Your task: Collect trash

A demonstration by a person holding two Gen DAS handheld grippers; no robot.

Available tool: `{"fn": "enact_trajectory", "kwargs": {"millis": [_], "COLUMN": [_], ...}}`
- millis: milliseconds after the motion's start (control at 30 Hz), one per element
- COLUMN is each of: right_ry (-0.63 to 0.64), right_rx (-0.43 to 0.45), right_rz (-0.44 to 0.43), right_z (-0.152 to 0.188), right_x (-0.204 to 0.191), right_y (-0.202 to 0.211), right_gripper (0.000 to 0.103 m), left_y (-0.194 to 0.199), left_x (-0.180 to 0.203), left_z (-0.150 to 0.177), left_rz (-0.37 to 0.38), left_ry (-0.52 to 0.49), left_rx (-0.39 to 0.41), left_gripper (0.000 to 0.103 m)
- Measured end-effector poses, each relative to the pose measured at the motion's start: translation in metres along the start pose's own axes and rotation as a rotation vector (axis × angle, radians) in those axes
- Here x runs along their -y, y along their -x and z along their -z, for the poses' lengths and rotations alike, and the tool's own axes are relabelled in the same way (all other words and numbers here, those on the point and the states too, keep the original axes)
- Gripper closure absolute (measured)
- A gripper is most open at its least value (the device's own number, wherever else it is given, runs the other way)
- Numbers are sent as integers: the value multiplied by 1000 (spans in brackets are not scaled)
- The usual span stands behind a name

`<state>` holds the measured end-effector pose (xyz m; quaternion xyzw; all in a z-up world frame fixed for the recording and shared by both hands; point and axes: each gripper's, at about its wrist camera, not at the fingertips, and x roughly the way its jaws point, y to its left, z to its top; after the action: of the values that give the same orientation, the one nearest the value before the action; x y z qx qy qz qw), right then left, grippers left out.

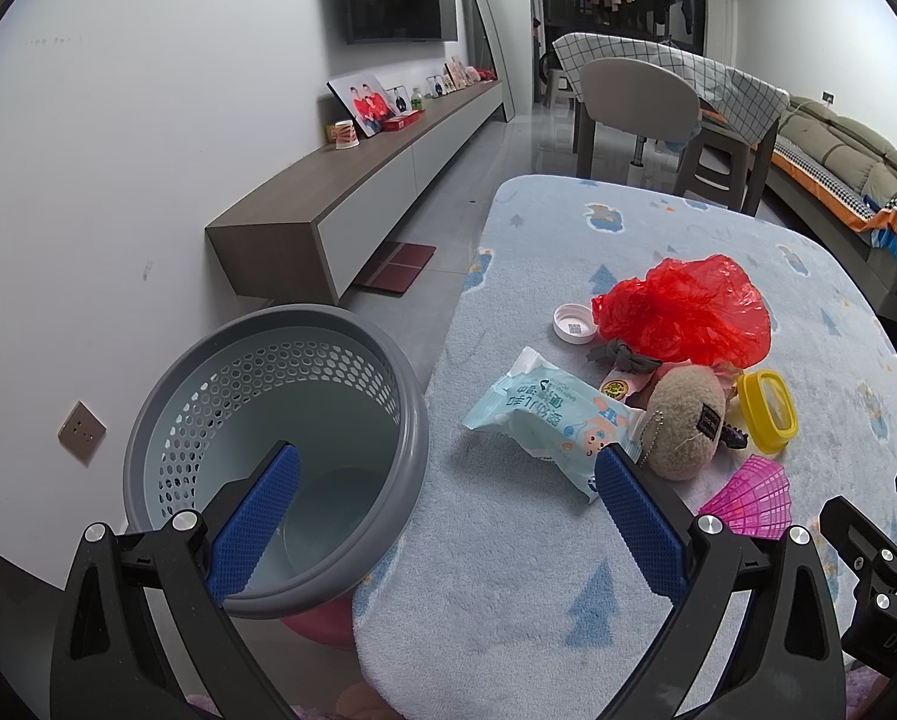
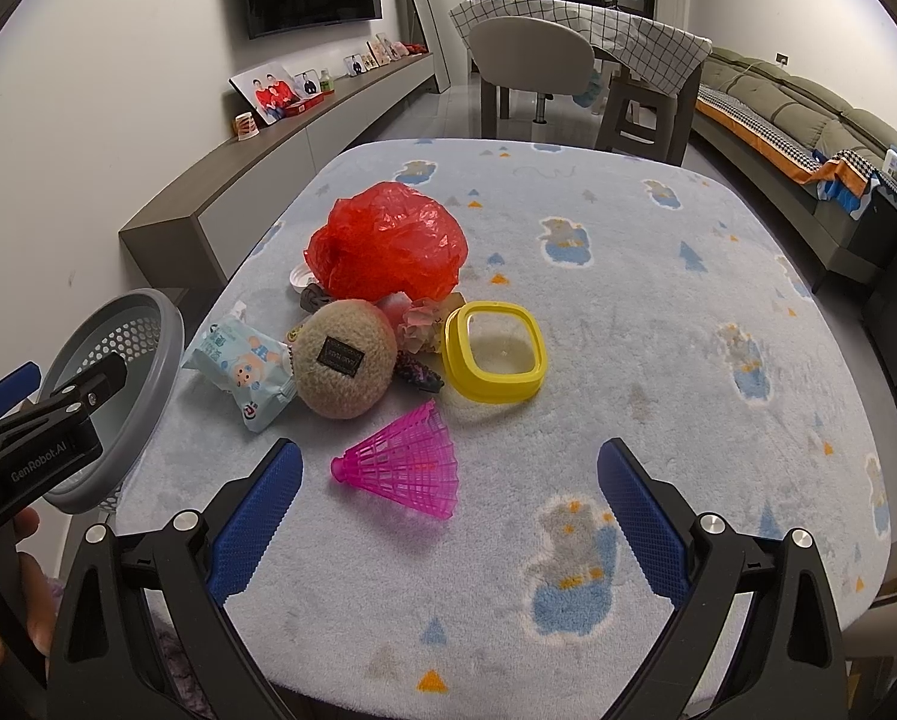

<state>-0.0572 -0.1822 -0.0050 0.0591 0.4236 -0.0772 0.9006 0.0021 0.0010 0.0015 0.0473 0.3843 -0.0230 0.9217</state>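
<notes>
Surveying the table [image 2: 658,312], you have both the left gripper [image 1: 448,516] and right gripper [image 2: 448,510] spread wide, holding nothing. Trash sits clustered mid-table: red plastic bag [image 2: 388,246], wipes packet [image 1: 544,414], pink shuttlecock [image 2: 412,462]. The bin [image 1: 268,456] stands just beside the table edge. Judged light: the bag is soft and crumpled, so pinch a fold; the packet looks slippery, so grip its sealed end.
</notes>
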Motion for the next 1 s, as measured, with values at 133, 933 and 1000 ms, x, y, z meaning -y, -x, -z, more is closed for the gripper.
{"fn": "enact_trajectory", "kwargs": {"millis": [133, 933, 1000], "right_ry": [1, -33, -38], "right_rx": [1, -13, -14], "right_rz": [1, 13, 17], "right_z": [1, 1, -1], "right_x": [0, 30, 37], "right_y": [-1, -12, -15], "right_gripper": [9, 9, 9], "left_y": [-2, -13, -15], "left_x": [1, 21, 26], "left_z": [0, 3, 3], "left_rz": [-1, 16, 21], "left_ry": [-1, -23, -30], "left_rx": [-1, -17, -20], "left_gripper": [6, 6, 6]}}
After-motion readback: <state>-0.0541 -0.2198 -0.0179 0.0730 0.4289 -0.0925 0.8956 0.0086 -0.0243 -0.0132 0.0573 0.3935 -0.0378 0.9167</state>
